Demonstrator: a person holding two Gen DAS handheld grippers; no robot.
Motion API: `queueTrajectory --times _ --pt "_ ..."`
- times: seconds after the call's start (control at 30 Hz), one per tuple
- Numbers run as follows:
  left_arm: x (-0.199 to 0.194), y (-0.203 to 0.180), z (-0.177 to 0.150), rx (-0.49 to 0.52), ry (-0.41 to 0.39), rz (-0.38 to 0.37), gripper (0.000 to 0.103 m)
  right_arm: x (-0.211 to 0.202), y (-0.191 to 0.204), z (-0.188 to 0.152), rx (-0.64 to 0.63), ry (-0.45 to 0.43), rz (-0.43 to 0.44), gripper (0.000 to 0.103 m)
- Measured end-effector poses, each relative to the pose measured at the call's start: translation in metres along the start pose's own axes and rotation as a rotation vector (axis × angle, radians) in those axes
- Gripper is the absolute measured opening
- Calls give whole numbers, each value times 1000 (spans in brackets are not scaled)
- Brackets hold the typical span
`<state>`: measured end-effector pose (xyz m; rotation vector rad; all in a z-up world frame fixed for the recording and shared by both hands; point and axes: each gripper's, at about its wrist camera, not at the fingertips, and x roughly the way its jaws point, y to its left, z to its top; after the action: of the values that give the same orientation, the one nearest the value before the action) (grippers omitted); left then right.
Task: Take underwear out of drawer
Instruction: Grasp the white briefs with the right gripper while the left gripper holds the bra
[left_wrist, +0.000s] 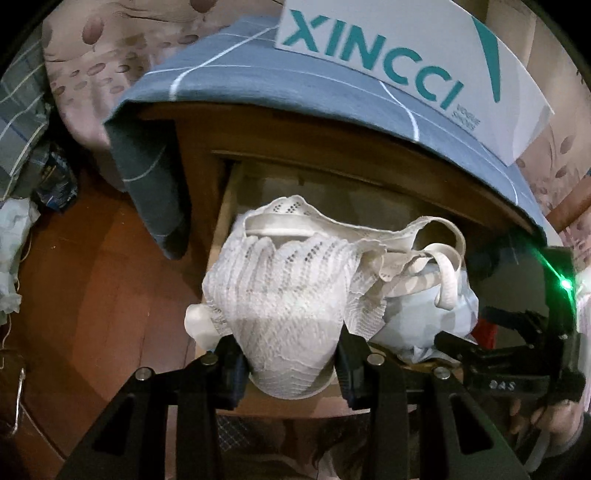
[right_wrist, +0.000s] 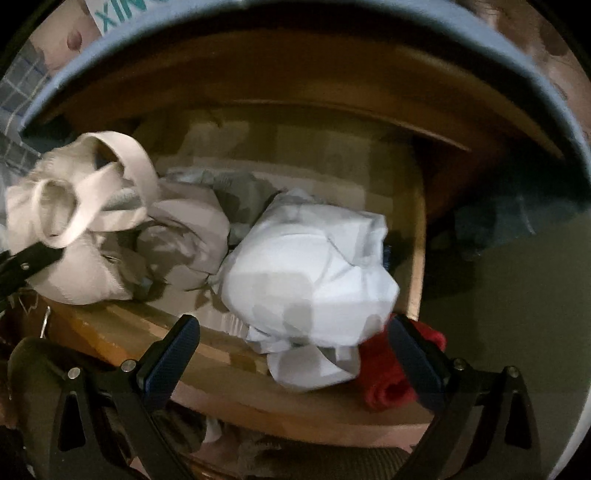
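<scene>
Clenched on the white lace underwear (left_wrist: 280, 295), the left gripper (left_wrist: 290, 363) holds it above the open wooden drawer (right_wrist: 415, 258); straps trail toward 2 o'clock. Inside the drawer lie beige garments (right_wrist: 184, 236), a white bundle (right_wrist: 314, 273), a red cloth (right_wrist: 391, 384) at 5 o'clock. Over them the right gripper (right_wrist: 295, 354) gapes, released

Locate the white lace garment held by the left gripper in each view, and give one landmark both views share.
Left wrist: white lace garment at centre, pinched in the left gripper, above the drawer.
Right wrist: at the far left edge, blurred, strap loops showing.
Shared landmark: the pale blue-white bundle in the drawer.
</scene>
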<state>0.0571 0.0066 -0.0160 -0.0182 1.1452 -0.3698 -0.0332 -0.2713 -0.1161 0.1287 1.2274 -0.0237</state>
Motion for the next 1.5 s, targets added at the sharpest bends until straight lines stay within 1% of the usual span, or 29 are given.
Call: queueTrajectory --times 0.1,0.17,0.33,0.43,0.53,0.63,0.73,0.77,0.83,0.87,0.9,0.93,1.0,1.03,1.07,1.1,1.2,1.23,1.3,1.47,1.5 --pt "3 7 -3 -31 -6 -1 39 15 3 10 -24 40 -22 95" --pt "4 10 -2 -50 -7 -16 39 25 7 17 -37 64 -36 95" --pt "7 15 -3 -64 -3 -24 39 46 11 28 -74 117 -84 95" --pt "9 16 -3 -71 7 -24 39 60 15 32 -91 155 -104 96" --pt "10 17 -4 -82 11 -30 39 77 17 36 -96 193 -118 101" --pt "12 19 -3 -90 11 -33 39 91 17 37 -107 233 -133 102" --pt "14 19 -4 -96 12 -33 39 99 18 38 -116 238 -148 101" --pt "14 19 -4 -96 12 -32 39 100 18 37 -119 238 -150 100" --pt "13 19 -5 -97 9 -30 39 104 17 38 -122 238 -140 89" --pt "13 19 -5 -97 10 -31 39 105 17 37 -121 240 -132 77" --pt "13 19 -5 -98 8 -29 39 106 16 36 -120 242 -121 70" --pt "13 19 -6 -99 7 -28 39 106 15 35 -120 237 -117 67" --pt "14 19 -6 -101 8 -29 39 105 13 33 -121 225 -111 51" --pt "14 20 -6 -102 7 -28 39 103 13 32 -117 218 -101 46" --pt "14 20 -6 -104 8 -31 39 100 12 31 -111 209 -93 38" --pt "14 20 -6 -108 8 -32 39 98 10 30 -105 198 -87 32" --pt "13 23 -6 -119 8 -35 39 87 4 27 -90 159 -64 23" --pt "13 23 -6 -122 8 -36 39 83 2 25 -88 140 -59 22" --pt "13 24 -6 -125 8 -35 39 73 -1 23 -85 104 -47 21" --pt "12 24 -6 -124 7 -32 39 43 1 25 -78 62 -17 20" --pt "12 24 -7 -125 6 -32 39 38 6 27 -78 60 -16 20"
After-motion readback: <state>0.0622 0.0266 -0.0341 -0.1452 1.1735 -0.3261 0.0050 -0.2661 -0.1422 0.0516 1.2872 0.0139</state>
